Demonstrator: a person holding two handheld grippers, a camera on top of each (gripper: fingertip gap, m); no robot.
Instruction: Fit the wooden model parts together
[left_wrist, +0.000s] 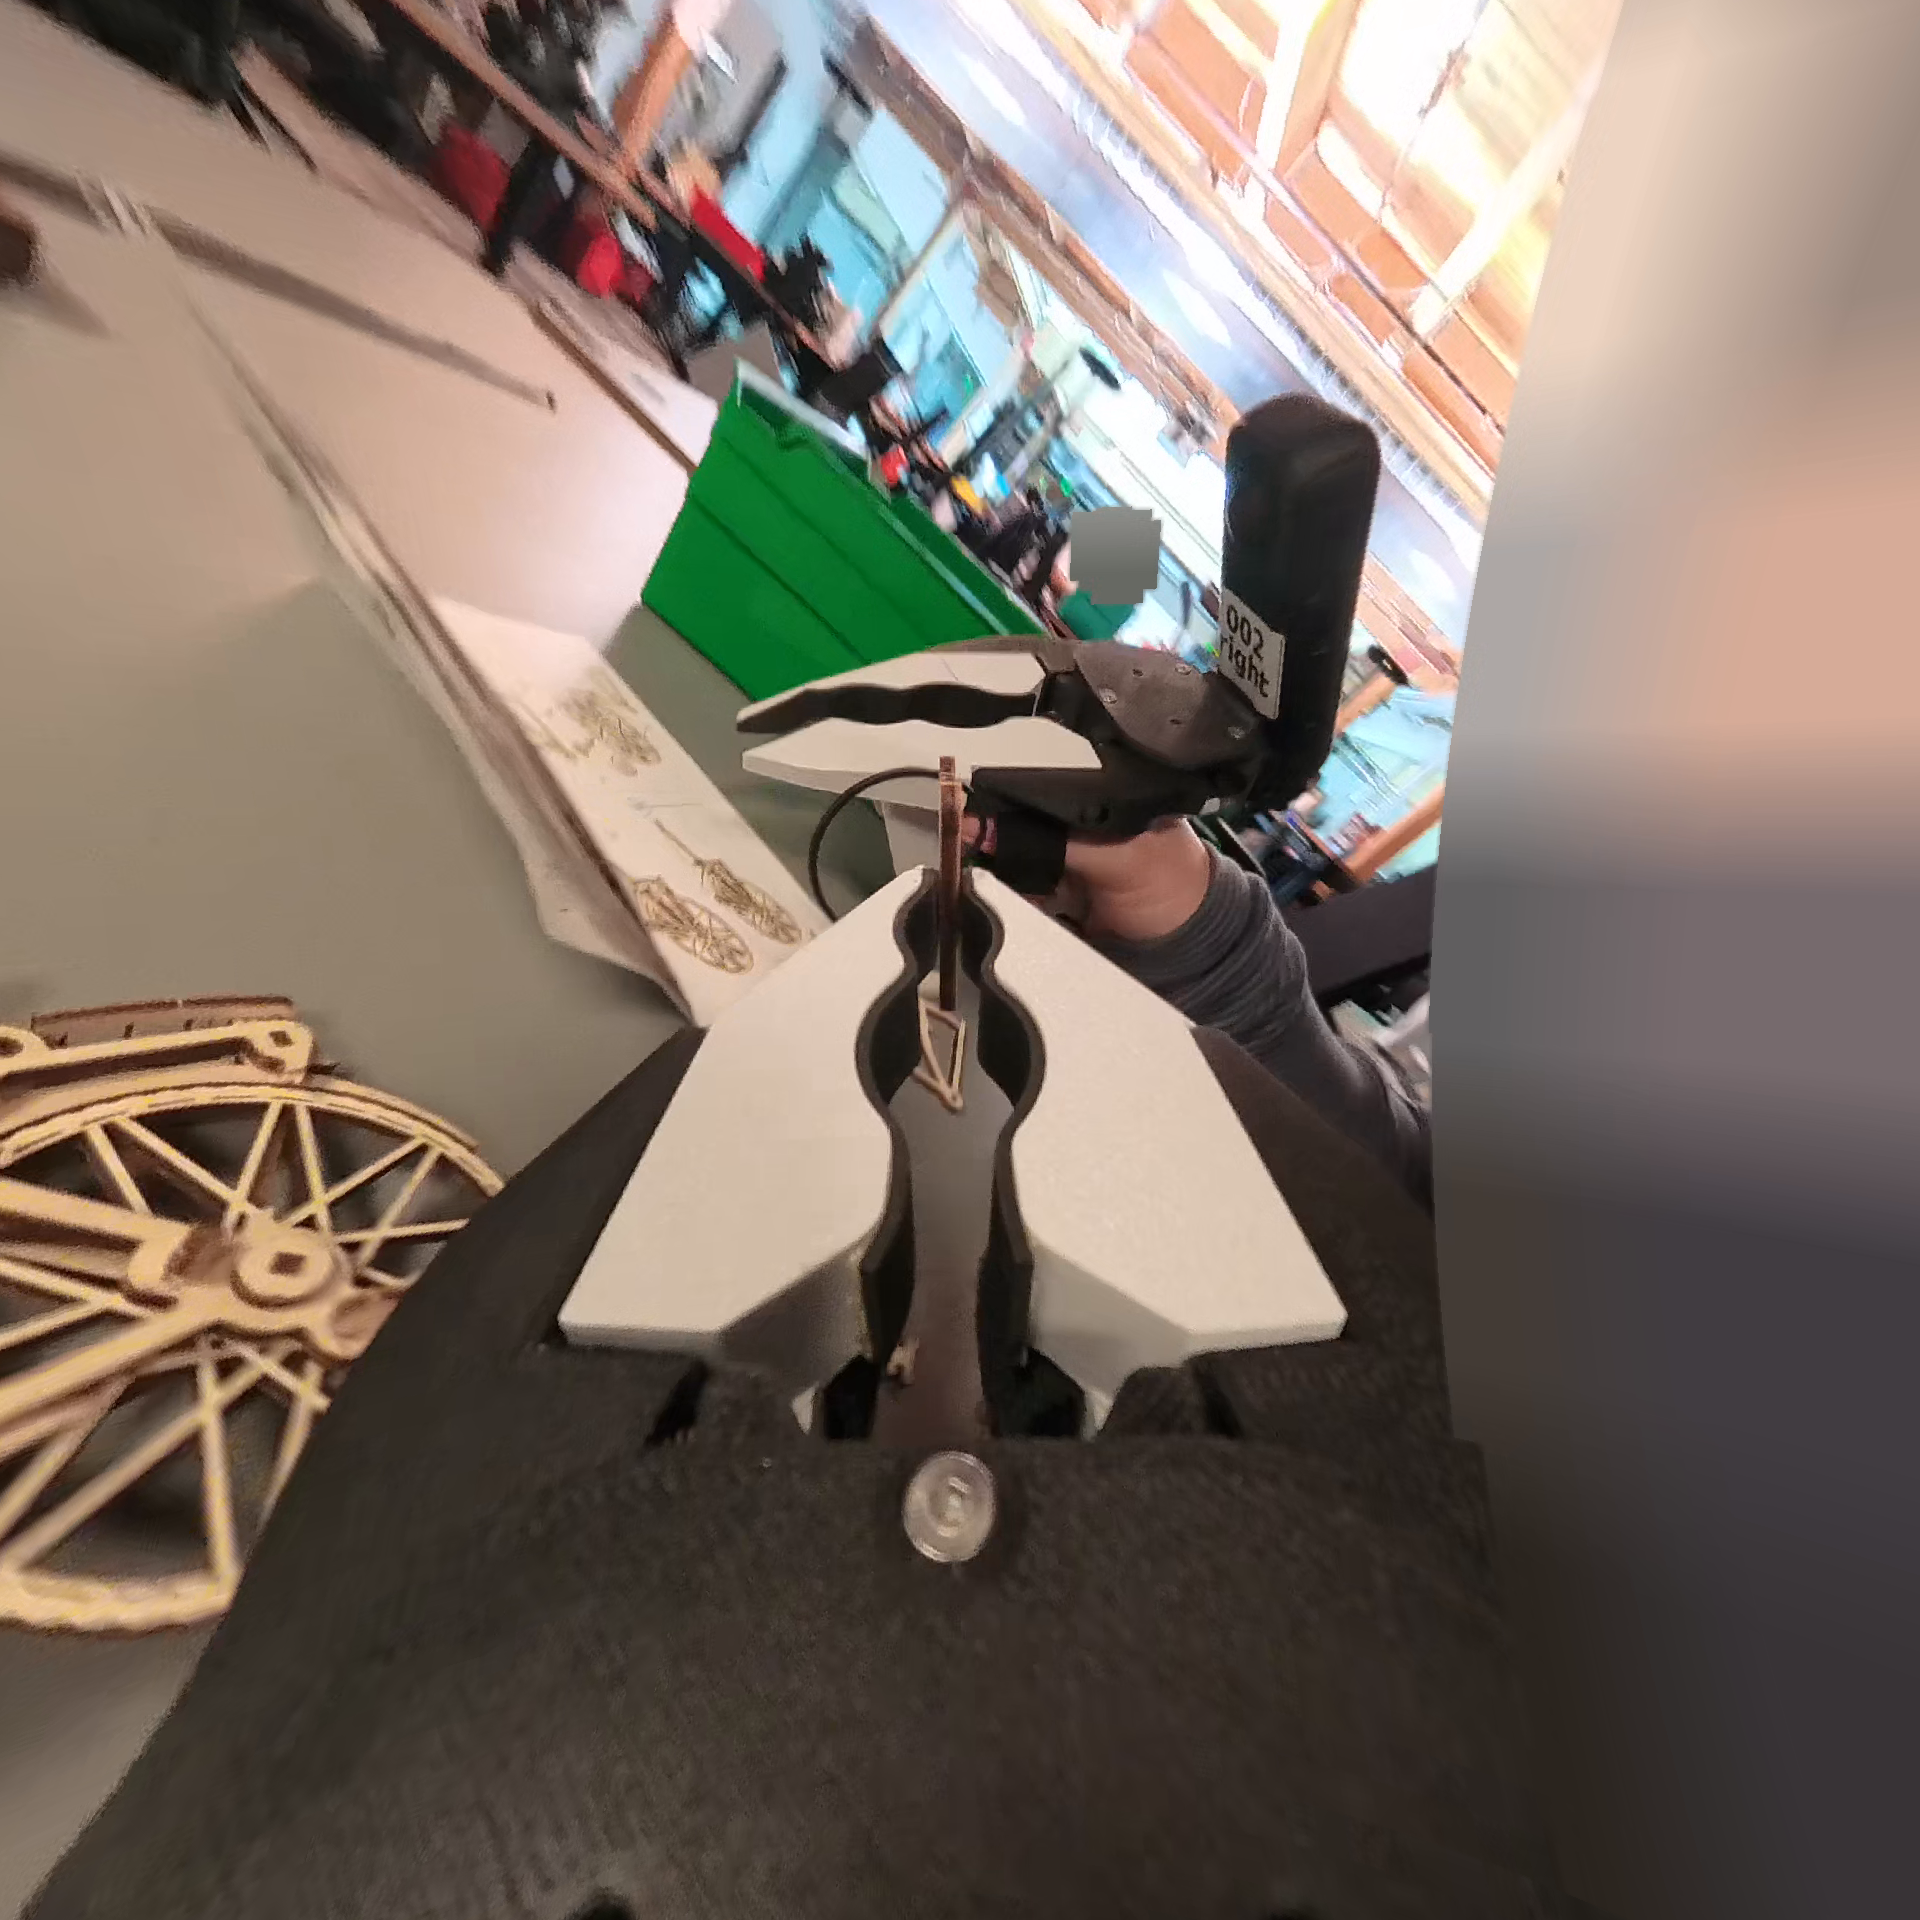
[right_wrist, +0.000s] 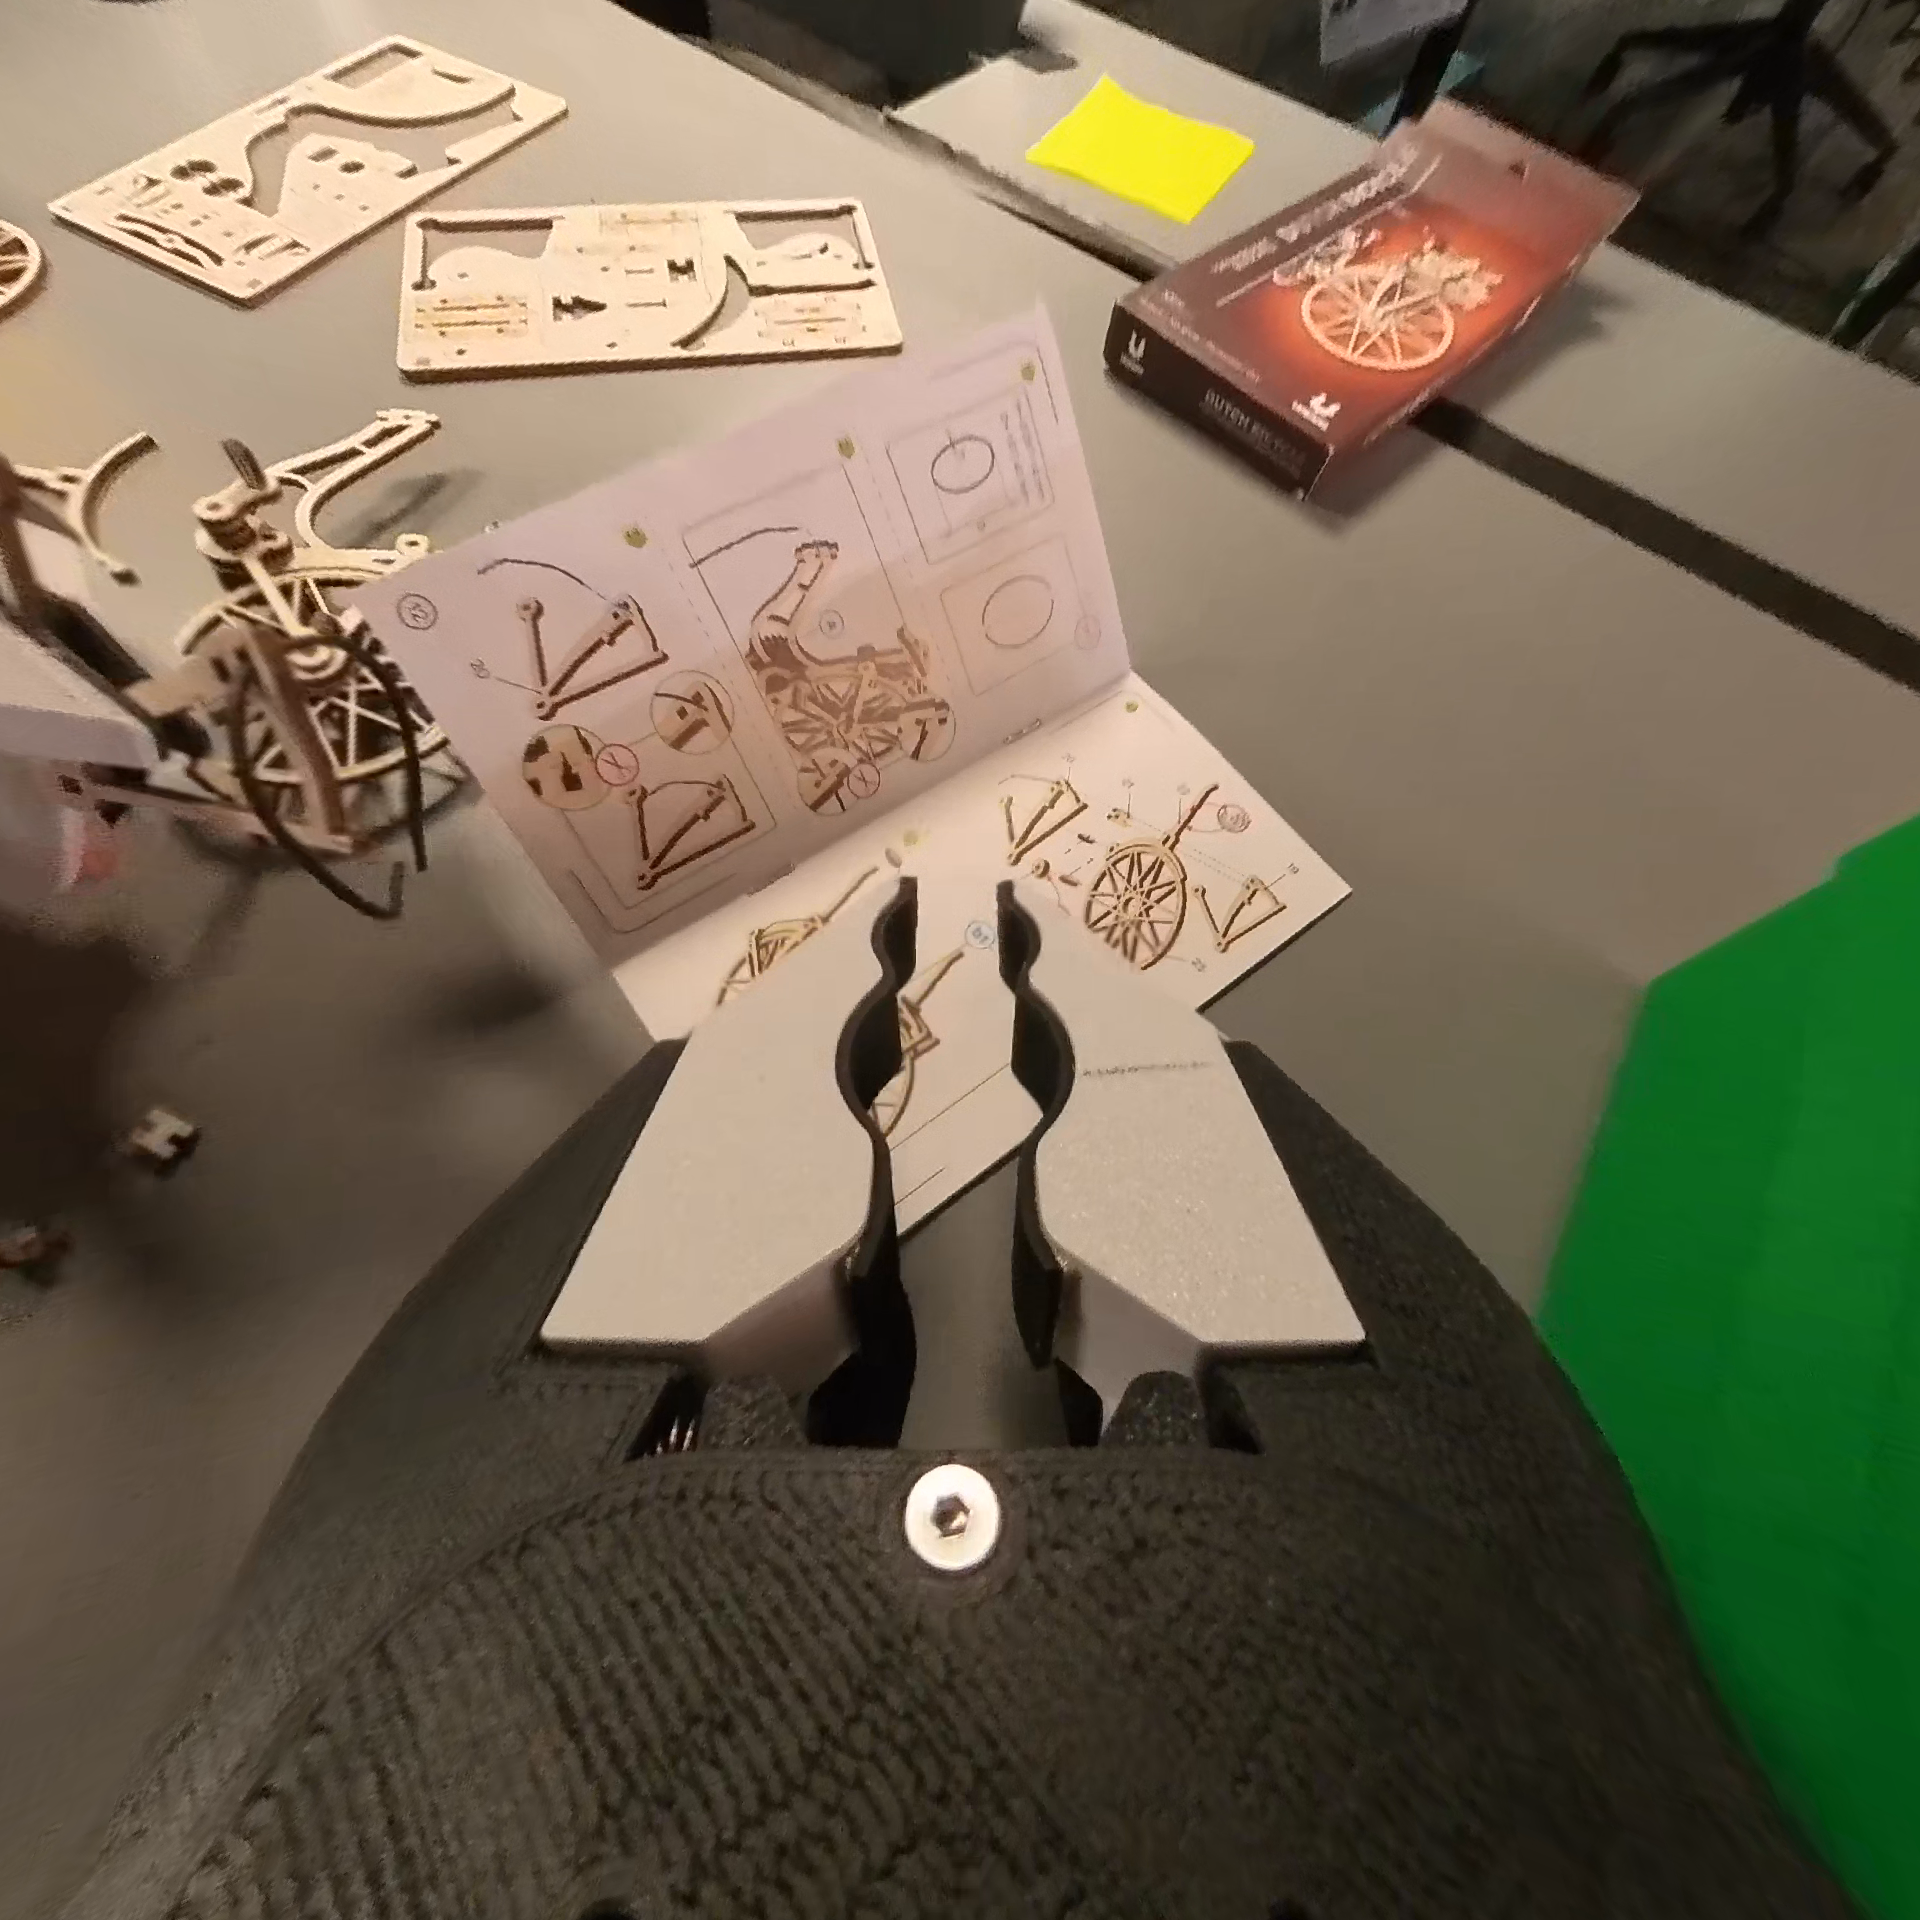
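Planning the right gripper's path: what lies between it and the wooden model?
In the right wrist view, the open booklet lies between the right gripper and the model; beyond the booklet's edge, bare table.

Left tongs (left_wrist: 948, 894) pinch a thin wooden part (left_wrist: 945, 935) edge-on, upright.

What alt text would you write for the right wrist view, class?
An open, empty gripper hovers over an instruction booklet lying open on a grey table. A part-built wooden bicycle model stands to the left, with two punched-out wooden sheets behind and a dark box at the far right.
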